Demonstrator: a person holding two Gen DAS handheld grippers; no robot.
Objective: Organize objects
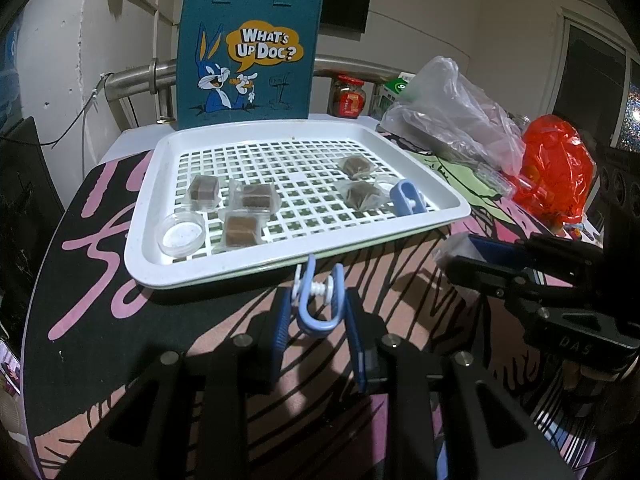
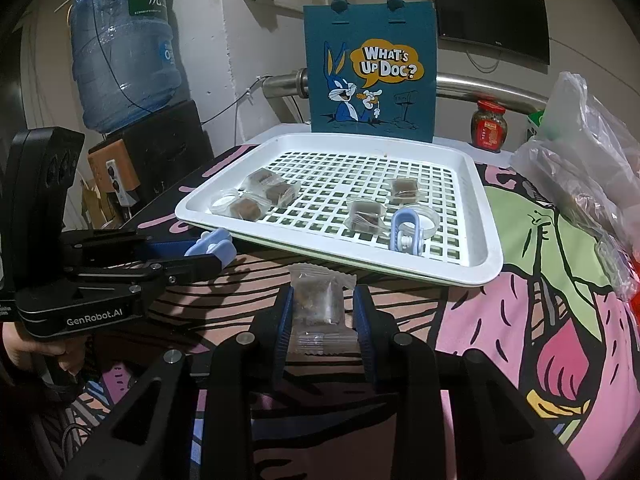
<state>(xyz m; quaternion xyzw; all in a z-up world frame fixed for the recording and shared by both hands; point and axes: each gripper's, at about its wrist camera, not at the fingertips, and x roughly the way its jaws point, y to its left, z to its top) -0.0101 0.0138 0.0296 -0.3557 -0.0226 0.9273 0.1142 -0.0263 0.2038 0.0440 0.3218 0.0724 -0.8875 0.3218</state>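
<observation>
Currently my left gripper (image 1: 316, 320) pinches blue clip (image 1: 318, 300); right gripper (image 2: 324, 316) clamps wrapped brown cube (image 2: 318, 300). White tray (image 1: 448, 192) frame centre, patterned cloth (image 2: 520, 320) beneath.

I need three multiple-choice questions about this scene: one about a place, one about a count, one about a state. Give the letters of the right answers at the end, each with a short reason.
1. Where does the blue bag with the rabbit picture stand?
A. behind the white tray
B. inside the tray
C. in front of the tray

2. How many blue clips lie in the tray?
A. none
B. one
C. three

3. What is between the fingers of the right gripper?
A. nothing
B. a glass jar
C. a clear packet with a brown piece inside

Answers:
1 A: the bag stands upright past the tray's far rim.
2 B: only one blue clip lies on the grid; the other clip is in the left gripper.
3 C: both blue pads close on the packet's sides.
</observation>
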